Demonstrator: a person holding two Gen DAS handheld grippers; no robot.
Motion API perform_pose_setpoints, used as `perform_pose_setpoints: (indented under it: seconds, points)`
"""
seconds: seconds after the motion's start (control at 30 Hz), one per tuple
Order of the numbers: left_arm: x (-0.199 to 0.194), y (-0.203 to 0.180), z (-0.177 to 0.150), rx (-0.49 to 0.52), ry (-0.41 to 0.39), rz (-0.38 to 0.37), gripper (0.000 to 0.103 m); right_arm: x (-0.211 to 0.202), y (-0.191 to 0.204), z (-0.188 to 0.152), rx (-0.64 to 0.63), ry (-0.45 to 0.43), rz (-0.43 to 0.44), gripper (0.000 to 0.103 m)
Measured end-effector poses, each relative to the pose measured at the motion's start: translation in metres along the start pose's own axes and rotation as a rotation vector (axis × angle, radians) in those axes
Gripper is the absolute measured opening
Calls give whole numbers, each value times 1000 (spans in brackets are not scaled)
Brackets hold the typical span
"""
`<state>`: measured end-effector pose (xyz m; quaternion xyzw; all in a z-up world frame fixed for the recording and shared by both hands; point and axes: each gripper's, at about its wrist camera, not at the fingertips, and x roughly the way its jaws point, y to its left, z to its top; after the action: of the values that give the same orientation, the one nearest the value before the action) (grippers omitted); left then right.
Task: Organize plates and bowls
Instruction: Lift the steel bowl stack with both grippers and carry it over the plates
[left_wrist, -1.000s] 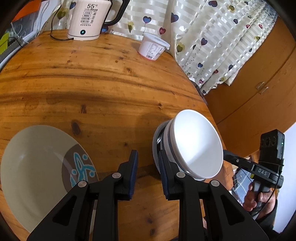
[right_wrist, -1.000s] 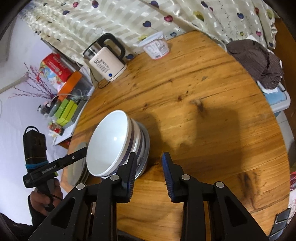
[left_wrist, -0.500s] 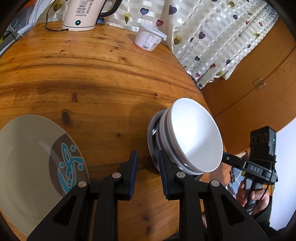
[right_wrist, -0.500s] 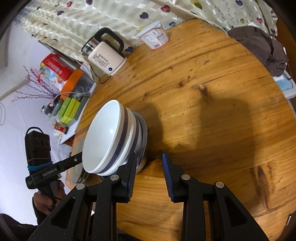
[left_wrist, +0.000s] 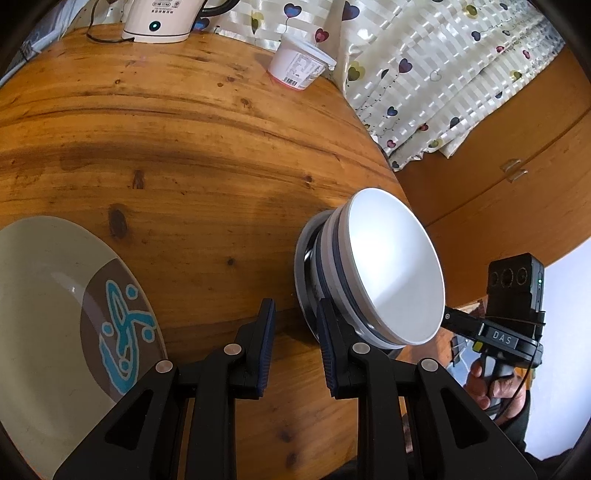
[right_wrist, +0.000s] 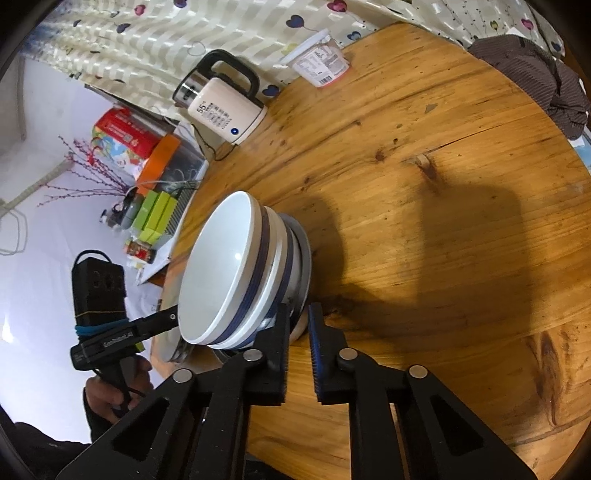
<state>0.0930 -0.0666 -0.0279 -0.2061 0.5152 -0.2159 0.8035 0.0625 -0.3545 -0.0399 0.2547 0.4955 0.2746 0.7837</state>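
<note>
A stack of white bowls with dark blue bands (left_wrist: 391, 266) stands on a grey plate (left_wrist: 303, 273) on the round wooden table; it also shows in the right wrist view (right_wrist: 236, 273). My left gripper (left_wrist: 293, 341) is open, its jaws just in front of the stack's left side, empty. My right gripper (right_wrist: 297, 343) has its jaws close together at the rim of the grey plate (right_wrist: 303, 254); whether they pinch it is hidden. A cream plate with a brown and blue pattern (left_wrist: 55, 317) lies at the left.
A white kettle (right_wrist: 225, 107) and a yoghurt tub (right_wrist: 321, 62) stand at the table's far edge by the curtain. A brown cloth (right_wrist: 535, 77) lies at the far right. The table edge (left_wrist: 399, 184) runs close behind the bowls.
Both grippers have moved in closer to the bowl stack. My right gripper's jaws have narrowed. The stack and the patterned plate have not moved.
</note>
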Motion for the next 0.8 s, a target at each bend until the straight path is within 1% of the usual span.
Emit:
perform_pose_setpoints:
  seconds: [0.17, 0.3, 0.47, 0.8]
  points:
    - [1, 3, 0, -14, 5, -31, 23, 0, -2, 0, 10, 0, 20, 8]
    - [2, 9, 0, -35, 9, -70, 21, 0, -3, 0, 16, -1, 32, 8]
    - [3, 8, 0, -33, 9, -111, 10, -1, -5, -1, 18, 0, 42, 8]
    - [4, 10, 2, -31, 17, -140, 8, -1, -4, 0, 17, 1, 44, 8]
